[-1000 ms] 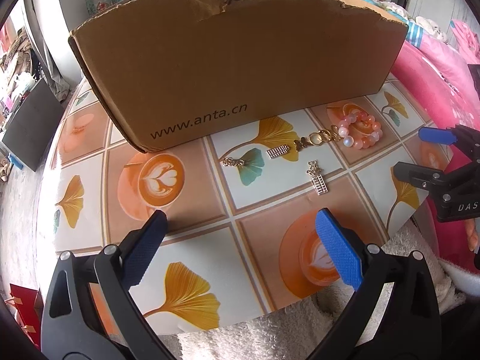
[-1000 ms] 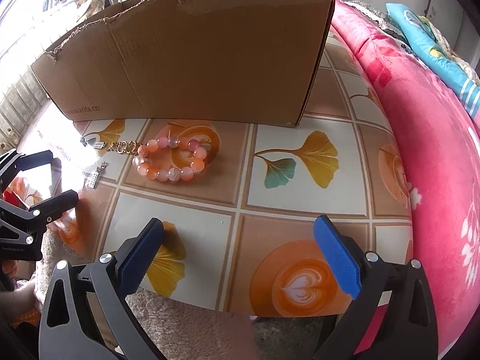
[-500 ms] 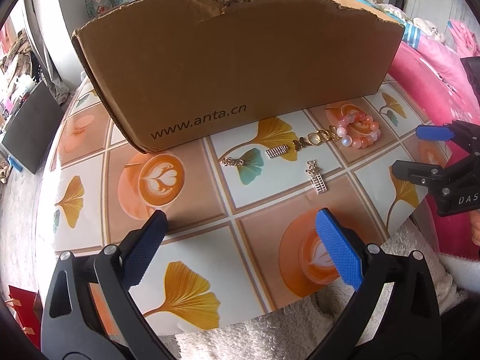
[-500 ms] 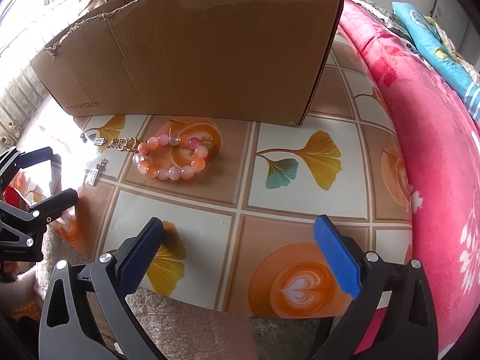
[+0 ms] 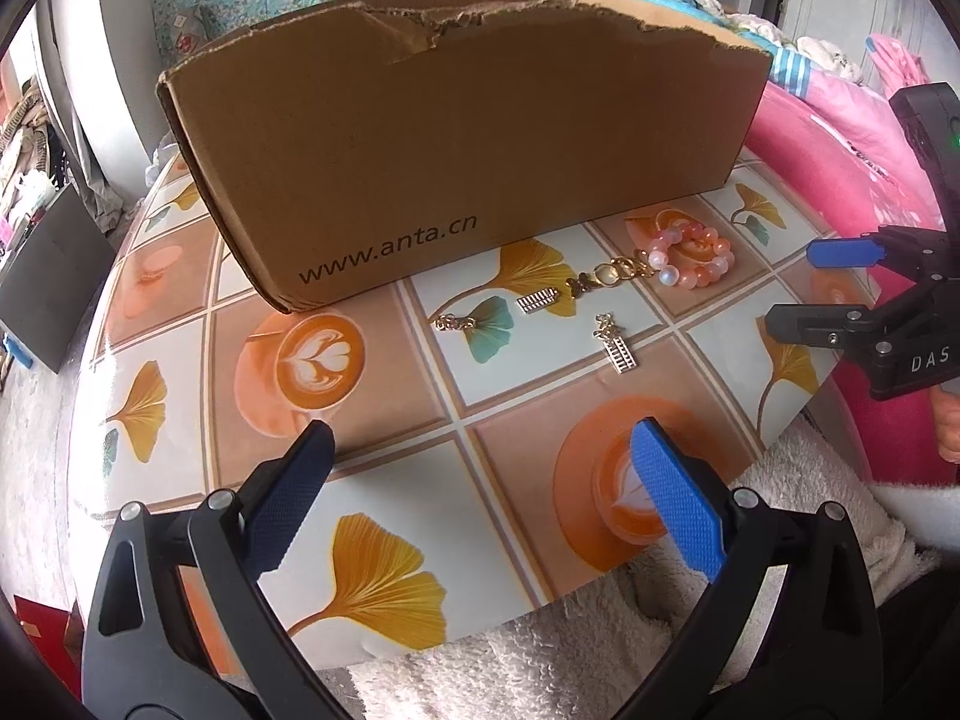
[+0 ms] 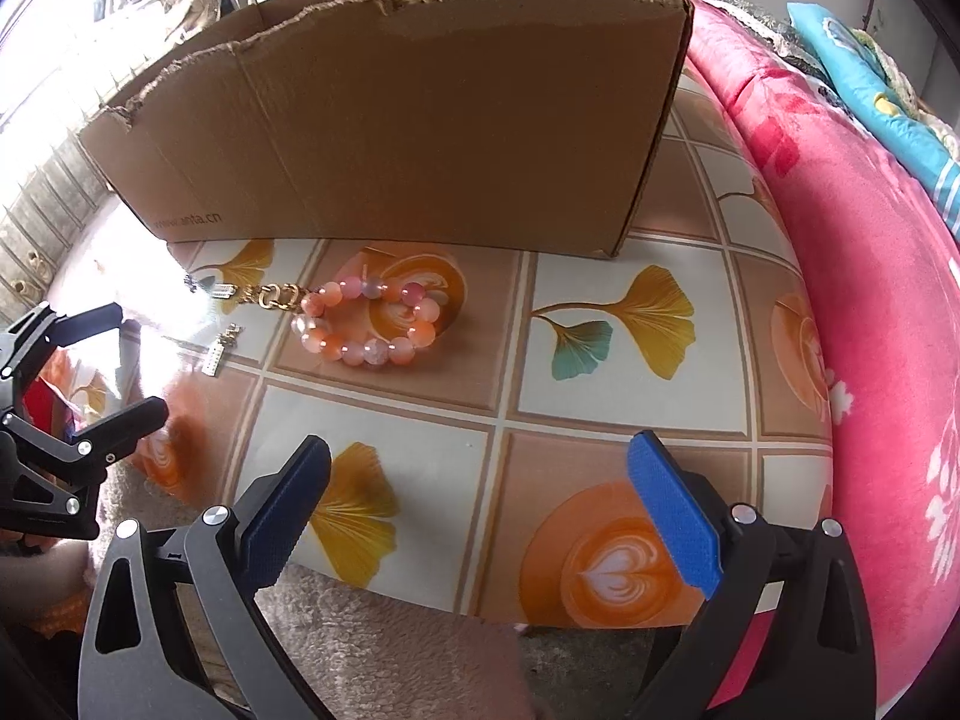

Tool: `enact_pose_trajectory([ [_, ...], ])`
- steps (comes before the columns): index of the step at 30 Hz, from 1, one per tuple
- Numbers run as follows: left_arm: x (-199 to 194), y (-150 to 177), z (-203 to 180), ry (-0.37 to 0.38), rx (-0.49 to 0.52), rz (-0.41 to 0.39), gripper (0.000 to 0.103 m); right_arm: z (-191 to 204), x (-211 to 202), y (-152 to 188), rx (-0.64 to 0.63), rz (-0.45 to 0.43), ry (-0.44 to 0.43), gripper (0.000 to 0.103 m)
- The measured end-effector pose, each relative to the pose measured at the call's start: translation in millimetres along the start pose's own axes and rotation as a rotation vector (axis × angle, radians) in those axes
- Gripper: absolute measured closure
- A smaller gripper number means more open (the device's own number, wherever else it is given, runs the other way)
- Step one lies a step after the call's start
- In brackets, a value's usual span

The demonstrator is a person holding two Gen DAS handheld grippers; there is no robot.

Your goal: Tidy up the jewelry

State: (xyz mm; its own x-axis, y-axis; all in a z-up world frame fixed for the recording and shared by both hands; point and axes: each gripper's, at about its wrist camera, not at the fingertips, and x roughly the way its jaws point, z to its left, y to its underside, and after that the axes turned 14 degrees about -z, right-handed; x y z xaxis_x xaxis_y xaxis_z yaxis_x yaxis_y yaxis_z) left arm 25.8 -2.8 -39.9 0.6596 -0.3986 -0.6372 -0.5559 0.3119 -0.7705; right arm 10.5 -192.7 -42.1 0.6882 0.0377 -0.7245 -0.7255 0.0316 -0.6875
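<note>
Since the earlier frames both cameras have advanced slightly toward the cardboard box (image 5: 456, 180), which now fills more of each view; the jewelry has not shifted. The box stands on the far half of the table (image 5: 372, 516), printed side facing near, its top edge torn. The table carries a tiled covering with ginkgo-leaf and latte-art motifs; a pink quilt (image 6: 852, 276) lies along its right side. The left gripper (image 5: 480, 480) hovers over the near table edge with jaws spread wide and nothing between them. The right gripper (image 6: 480, 492) is likewise wide open and empty, positioned near the table's near right edge. The jewelry lies in a row just in front of the box: a pink bead bracelet (image 6: 366, 324) at the right, touching a gold chain (image 5: 606, 276), then a small rectangular charm (image 5: 538, 302), then a small gold clasp piece (image 5: 455, 322) at the left. A ladder-shaped pendant (image 5: 617, 343) lies nearer, apart from the row.
</note>
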Motion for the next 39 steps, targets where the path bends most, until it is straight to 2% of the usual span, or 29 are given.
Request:
enact_pose_trajectory([
  [5,-23.0,2.6,-6.9,0.050,-0.029,-0.116,0.007,15.1,-19.4,1.9,-0.045,-0.071,-0.052,0.006],
  [11,-34.4,1.3,-20.2,0.144,-0.063,-0.180,0.009,21.5,-27.4,14.2,-0.041,-0.081,-0.091,0.020],
  [13,-33.5,-3.2,-26.1,0.148,-0.056,-0.192,0.014,19.3,-30.6,15.2,-0.024,-0.098,-0.097,0.024],
  [15,-27.9,-9.2,-28.9,0.149,-0.064,-0.187,0.031,17.8,-28.8,12.2,0.004,-0.108,-0.108,0.030],
  [16,-23.6,-11.7,-28.7,0.151,-0.071,-0.178,0.033,16.2,-27.9,10.9,0.021,-0.109,-0.115,0.032],
  [21,-1.7,-20.8,-30.5,0.148,-0.072,-0.114,0.064,13.9,-23.1,6.2,0.064,-0.124,-0.142,0.042],
  [23,3.6,-21.4,-31.9,0.143,-0.057,-0.085,0.069,15.3,-22.3,6.1,0.067,-0.132,-0.153,0.042],
  [28,14.4,-20.7,-36.2,0.159,-0.055,-0.043,0.072,17.8,-17.6,6.7,0.059,-0.132,-0.165,0.042],
  [30,21.2,-18.7,-37.5,0.144,-0.043,-0.012,0.085,16.6,-14.6,5.7,0.067,-0.128,-0.170,0.042],
  [35,25.6,-19.7,-46.1,0.064,0.039,-0.019,0.097,11.0,-12.1,1.0,0.087,-0.137,-0.178,0.042],
  [39,24.1,-18.1,-45.1,0.062,0.039,-0.020,0.098,6.3,-10.5,-0.6,0.099,-0.138,-0.182,0.042],
])
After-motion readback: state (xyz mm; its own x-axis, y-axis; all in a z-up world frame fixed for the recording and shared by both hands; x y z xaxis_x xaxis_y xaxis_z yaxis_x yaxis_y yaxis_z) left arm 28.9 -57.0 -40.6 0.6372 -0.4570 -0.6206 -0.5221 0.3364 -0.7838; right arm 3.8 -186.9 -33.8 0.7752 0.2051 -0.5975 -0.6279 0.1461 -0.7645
